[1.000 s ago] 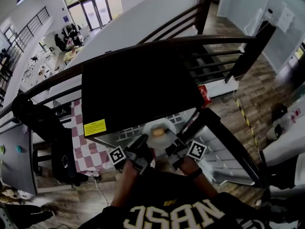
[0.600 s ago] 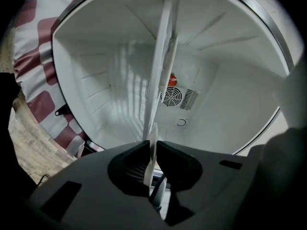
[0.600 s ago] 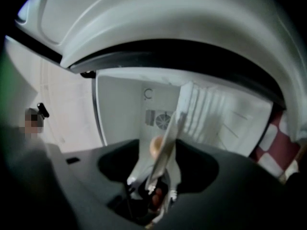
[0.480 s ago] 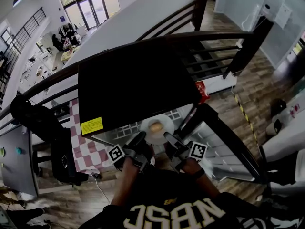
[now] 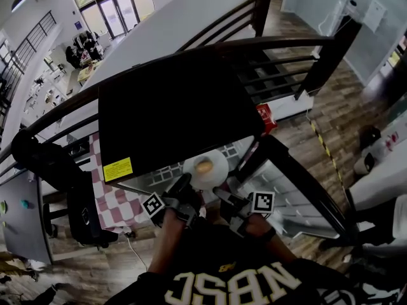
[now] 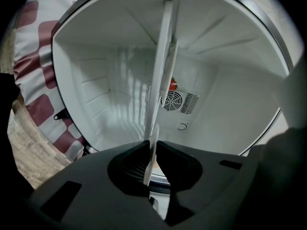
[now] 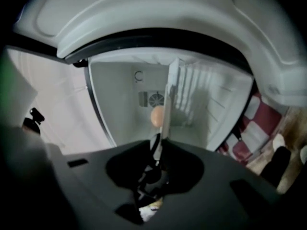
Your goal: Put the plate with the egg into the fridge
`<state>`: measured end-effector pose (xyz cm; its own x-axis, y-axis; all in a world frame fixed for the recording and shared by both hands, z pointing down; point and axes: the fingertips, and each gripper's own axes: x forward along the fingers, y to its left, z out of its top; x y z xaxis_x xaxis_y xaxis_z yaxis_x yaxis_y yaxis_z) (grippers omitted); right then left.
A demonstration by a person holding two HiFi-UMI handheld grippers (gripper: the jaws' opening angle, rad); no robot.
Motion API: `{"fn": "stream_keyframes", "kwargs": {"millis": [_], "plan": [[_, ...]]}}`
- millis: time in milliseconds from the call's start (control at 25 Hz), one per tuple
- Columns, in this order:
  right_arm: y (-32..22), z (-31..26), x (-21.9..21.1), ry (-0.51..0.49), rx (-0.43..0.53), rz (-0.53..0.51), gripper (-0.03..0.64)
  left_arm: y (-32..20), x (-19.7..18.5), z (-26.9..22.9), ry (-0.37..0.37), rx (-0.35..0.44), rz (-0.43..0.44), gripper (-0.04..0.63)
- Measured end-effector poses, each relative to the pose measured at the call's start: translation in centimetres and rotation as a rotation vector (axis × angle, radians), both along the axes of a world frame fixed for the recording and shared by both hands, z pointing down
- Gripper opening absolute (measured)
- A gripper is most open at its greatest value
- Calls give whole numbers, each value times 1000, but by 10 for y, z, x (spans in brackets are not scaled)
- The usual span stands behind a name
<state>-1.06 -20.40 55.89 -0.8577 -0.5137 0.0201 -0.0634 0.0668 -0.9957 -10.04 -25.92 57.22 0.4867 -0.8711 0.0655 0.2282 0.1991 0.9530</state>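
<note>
We find the egg (image 5: pixel 204 166) on the plate (image 5: pixel 213 175), the plate at the fridge's (image 5: pixel 178 107) open front edge, its door (image 5: pixel 305 189) standing to the right.

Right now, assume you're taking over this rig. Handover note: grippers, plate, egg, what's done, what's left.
Left gripper: fingers have just closed on the plate rim.
Right gripper: fingers have just closed on the rim at its other side.
Plate: held between both at the mouth of the open fridge, with the egg sitting on it.
Done: fridge open, plate lifted and brought to the opening.
Left: ease it in, set it down, release, withdraw.
</note>
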Motion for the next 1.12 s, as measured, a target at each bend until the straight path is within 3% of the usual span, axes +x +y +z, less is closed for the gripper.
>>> {"fn": "stream_keyframes", "kwargs": {"millis": [320, 520, 840, 1000, 1120], "plan": [[-9, 7, -7, -32, -83, 24, 35, -3, -1, 0, -15, 2, -13, 54], [-25, 11, 0, -76, -154, 147, 31, -3, -1, -2, -8, 3, 9, 55], [-48, 9, 4, -51, -145, 288, 31, 8, 1, -16, -23, 81, 62, 67], [-61, 9, 4, -33, -133, 376, 31, 18, 0, -22, -67, 123, 99, 68], [-70, 10, 5, -30, -129, 427, 31, 26, 4, -27, -162, 172, 145, 67]]}}
